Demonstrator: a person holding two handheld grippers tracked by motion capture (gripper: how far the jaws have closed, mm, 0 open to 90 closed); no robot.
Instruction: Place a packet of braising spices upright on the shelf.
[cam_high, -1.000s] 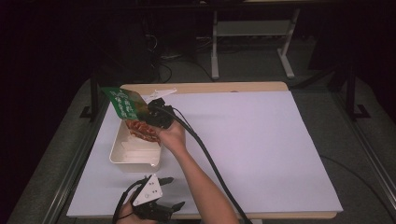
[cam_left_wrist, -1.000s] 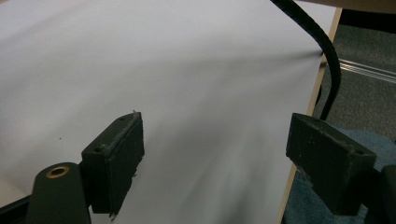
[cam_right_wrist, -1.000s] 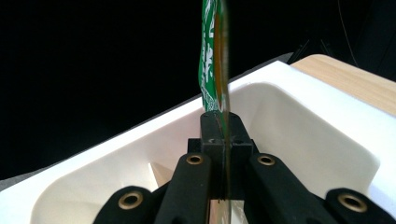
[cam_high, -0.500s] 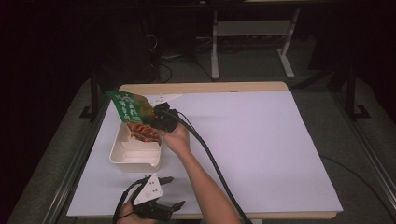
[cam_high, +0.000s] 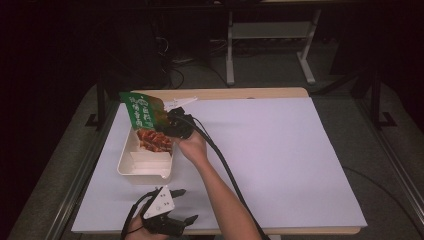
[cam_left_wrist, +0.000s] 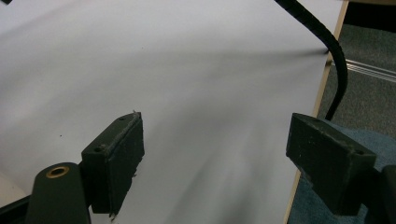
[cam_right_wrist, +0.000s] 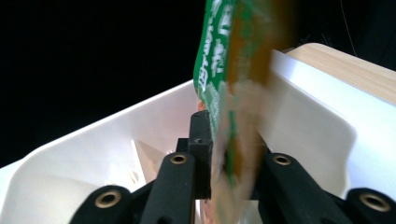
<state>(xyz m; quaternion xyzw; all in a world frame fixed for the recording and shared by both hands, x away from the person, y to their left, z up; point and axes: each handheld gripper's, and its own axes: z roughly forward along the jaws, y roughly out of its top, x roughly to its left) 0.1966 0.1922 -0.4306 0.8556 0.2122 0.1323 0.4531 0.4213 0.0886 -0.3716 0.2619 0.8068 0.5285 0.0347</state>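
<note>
Green snack packet (cam_high: 142, 111) clamped in right gripper (cam_high: 172, 126) above white tray (cam_high: 146, 165), left gripper (cam_high: 167, 212) jaws apart, resting at table (cam_high: 280, 150) edge.

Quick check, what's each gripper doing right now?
Left gripper: open, holding nothing, low over the white-covered table.
Right gripper: shut on the green printed snack packet, above the white plastic tray.

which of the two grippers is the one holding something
The right gripper, shut on the green packet above the white tray. The left gripper sits open.
</note>
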